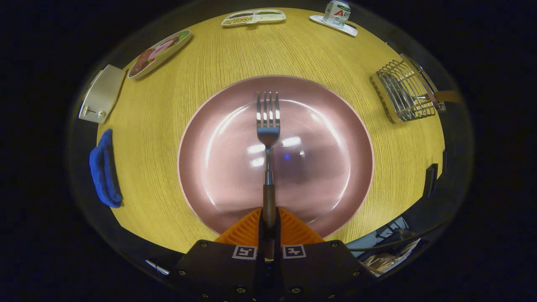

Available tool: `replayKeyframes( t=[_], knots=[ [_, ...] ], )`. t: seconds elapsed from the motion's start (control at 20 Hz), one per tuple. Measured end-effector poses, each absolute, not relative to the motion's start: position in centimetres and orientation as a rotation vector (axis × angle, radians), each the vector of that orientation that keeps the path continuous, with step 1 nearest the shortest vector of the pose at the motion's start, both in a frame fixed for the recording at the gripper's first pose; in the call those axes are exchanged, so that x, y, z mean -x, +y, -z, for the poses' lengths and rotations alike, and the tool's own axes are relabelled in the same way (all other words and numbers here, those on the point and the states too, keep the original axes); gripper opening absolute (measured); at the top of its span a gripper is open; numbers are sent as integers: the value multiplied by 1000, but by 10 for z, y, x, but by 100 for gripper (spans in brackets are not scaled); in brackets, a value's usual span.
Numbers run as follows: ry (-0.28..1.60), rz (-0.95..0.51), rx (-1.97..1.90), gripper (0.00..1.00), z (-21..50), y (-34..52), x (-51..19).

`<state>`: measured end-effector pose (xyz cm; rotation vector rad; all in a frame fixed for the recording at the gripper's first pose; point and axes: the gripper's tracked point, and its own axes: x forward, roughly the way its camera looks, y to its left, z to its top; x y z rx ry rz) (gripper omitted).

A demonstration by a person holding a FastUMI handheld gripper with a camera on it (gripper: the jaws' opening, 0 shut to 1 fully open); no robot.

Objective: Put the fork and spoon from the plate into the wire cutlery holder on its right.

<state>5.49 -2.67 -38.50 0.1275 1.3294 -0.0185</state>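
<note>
The gripper (269, 224) clamps the fork (268, 138) above the plate (218, 167), with bare table (335, 58) open between plate and holder (405, 90). The holder seems to contain a utensil already. Dishes, a can (337, 12) and a cloth (105, 167) line the far edges.

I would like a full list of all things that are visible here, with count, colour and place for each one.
fork: one, silver with brown handle, held over the plate, handle between the fingers
plate: one, pink, on the table just ahead of the fingers
wire cutlery holder: one, metal, right of the plate, a brown-handled utensil in it
cloth: one, blue, at the table edge left of the plate
food dish: one, white, beyond the plate to the left
divided tray: one, white, at the far edge
can: one, white, on a saucer, far right
table: one, yellow wood
gripper: one, shut on the fork handle
</note>
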Motion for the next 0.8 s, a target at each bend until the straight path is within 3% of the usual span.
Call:
replayKeyframes(
  t=[0.8],
  knots=[
    [1228,90,39,8,313,-34,-56]
  ],
)
